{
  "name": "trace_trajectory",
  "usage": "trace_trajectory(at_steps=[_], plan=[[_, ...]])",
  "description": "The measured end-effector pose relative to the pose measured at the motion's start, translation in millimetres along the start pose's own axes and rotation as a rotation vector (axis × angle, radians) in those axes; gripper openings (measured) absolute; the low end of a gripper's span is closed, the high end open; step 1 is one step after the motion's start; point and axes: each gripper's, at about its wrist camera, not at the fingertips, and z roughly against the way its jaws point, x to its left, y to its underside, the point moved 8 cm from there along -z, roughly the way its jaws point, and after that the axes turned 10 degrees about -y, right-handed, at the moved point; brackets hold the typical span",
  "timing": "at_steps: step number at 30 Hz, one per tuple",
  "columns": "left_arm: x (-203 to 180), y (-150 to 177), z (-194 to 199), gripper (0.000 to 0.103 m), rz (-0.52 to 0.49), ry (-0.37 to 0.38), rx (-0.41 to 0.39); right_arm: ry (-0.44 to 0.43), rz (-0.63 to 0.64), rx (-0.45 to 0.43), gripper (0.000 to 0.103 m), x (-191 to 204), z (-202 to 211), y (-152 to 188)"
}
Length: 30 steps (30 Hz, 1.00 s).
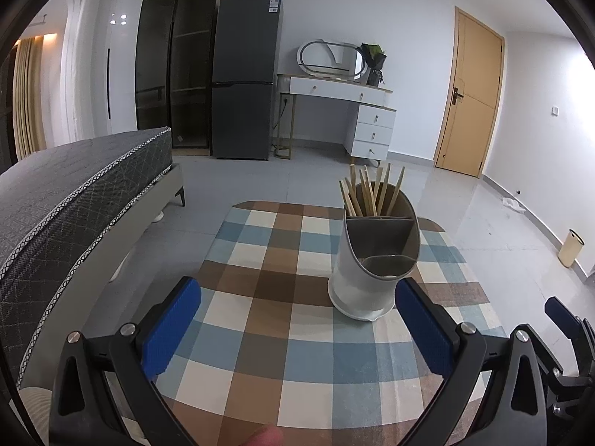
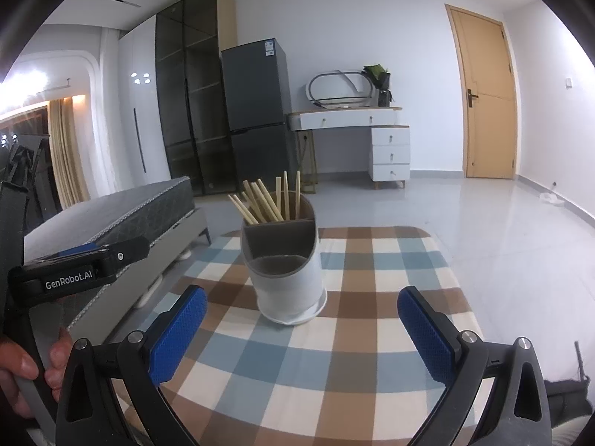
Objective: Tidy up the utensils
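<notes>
A white utensil holder (image 1: 366,271) with grey inner compartments stands on the checkered tablecloth (image 1: 282,334). Several wooden chopsticks (image 1: 366,195) stick up from its rear compartment; the front compartments look empty. My left gripper (image 1: 297,330) is open above the cloth, and the holder sits just beyond its right finger. In the right wrist view the same holder (image 2: 284,271) with its chopsticks (image 2: 266,202) stands ahead of my open right gripper (image 2: 303,334), between and beyond the fingers. Neither gripper holds anything. The left gripper's body (image 2: 74,271) shows at the left, held by a hand (image 2: 22,368).
A bed with a grey mattress (image 1: 67,200) runs along the table's left side. Behind stand a dark fridge (image 1: 245,85), a white dressing desk (image 1: 346,111) and a wooden door (image 1: 472,96). A cream bin (image 1: 571,247) sits by the right wall on the tiled floor.
</notes>
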Motion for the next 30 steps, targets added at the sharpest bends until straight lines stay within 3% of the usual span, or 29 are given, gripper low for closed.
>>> trace_trajectory(at_steps=[30], plan=[[-6.0,1.8,3.1,0.102,-0.023,0.013,0.0,0.002,0.008,-0.009,0.103,3.5,0.1,-0.9]])
